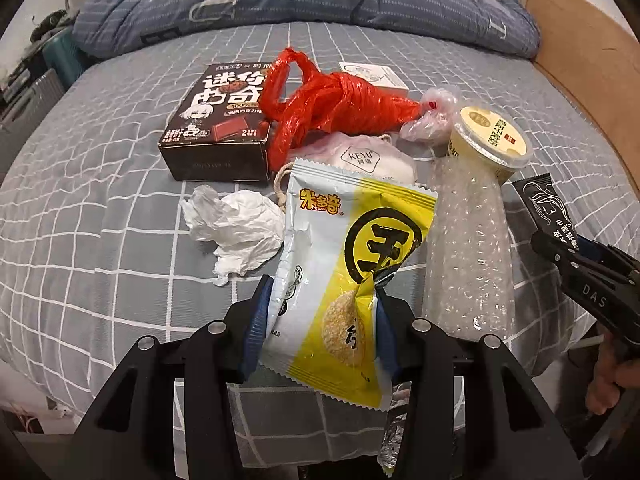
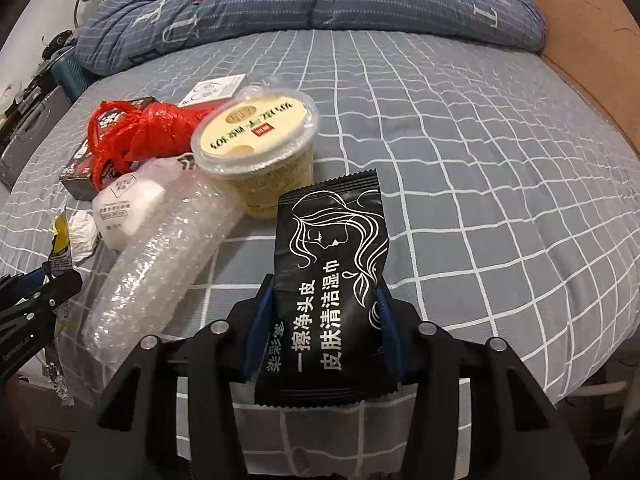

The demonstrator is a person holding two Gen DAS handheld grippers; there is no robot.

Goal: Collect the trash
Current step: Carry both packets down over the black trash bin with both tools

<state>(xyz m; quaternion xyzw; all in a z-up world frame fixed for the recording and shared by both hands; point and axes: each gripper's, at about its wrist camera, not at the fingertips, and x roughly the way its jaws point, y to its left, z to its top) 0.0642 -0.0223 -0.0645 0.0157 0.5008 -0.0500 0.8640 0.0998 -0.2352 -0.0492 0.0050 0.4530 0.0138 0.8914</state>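
My left gripper (image 1: 320, 312) is shut on a yellow and white snack wrapper (image 1: 340, 264), held just above the grey checked bed sheet (image 1: 100, 248). My right gripper (image 2: 324, 304) is shut on a black wet-wipe packet (image 2: 332, 280), also lifted off the sheet; the packet (image 1: 540, 208) and that gripper (image 1: 552, 246) show at the right edge of the left wrist view. Behind lie a crumpled tissue (image 1: 236, 232), a red plastic bag (image 1: 332, 108), a dark chocolate box (image 1: 216, 136), a bubble-wrap roll (image 1: 468, 252) and a yellow lidded cup (image 1: 488, 136).
A white pouch (image 1: 368, 160), a clear plastic bag (image 1: 432, 116) and a small white box (image 1: 376, 76) lie among the pile. A rumpled blue duvet (image 2: 304, 4) crosses the head of the bed. A wooden bed frame (image 2: 592, 60) runs along the right.
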